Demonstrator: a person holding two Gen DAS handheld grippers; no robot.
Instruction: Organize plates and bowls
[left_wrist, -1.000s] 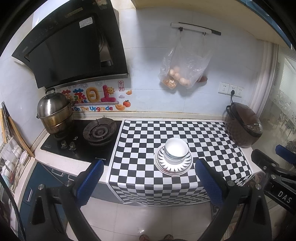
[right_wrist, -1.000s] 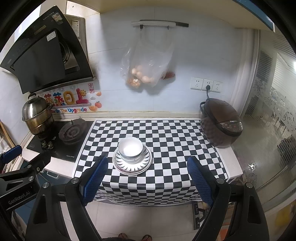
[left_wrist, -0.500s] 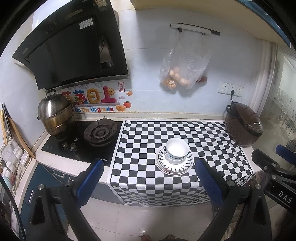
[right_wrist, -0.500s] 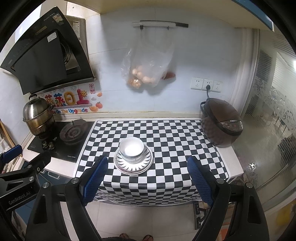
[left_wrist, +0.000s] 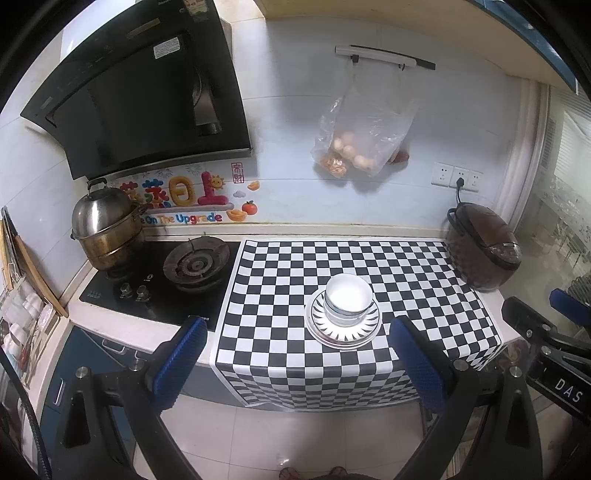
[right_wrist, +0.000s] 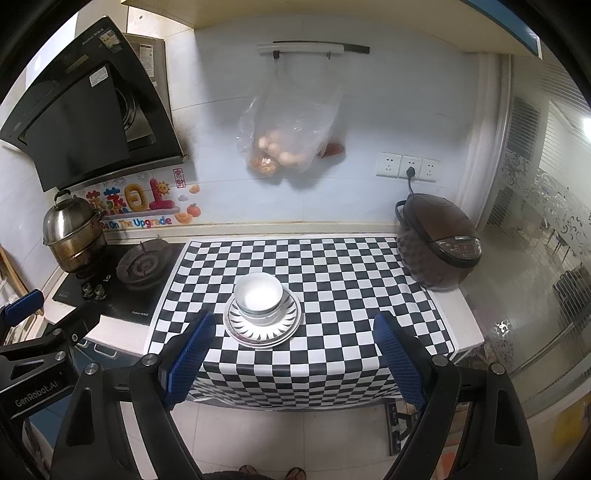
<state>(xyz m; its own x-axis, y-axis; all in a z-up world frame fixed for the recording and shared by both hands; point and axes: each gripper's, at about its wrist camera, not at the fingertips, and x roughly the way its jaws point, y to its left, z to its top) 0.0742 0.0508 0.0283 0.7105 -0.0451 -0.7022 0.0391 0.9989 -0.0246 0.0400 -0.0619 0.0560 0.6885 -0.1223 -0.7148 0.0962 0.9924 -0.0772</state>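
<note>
1. Nothing is shifting since the earlier frame: white ceramic bowls (left_wrist: 348, 300) are sitting nested on striped round plates (left_wrist: 343, 330), mid-counter on the black-and-white checkered cloth (right_wrist: 332, 266).
2. Left gripper (left_wrist: 295, 363) and right gripper (right_wrist: 293, 360) are hanging wide, empty, well short of them, seemingly because the stacking looks finished.

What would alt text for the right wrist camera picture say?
White bowls sit stacked on striped plates on a checkered counter mat, seen between the open blue-padded right claw, which holds nothing. A rice cooker stands right, a steel pot on the stove left.
</note>
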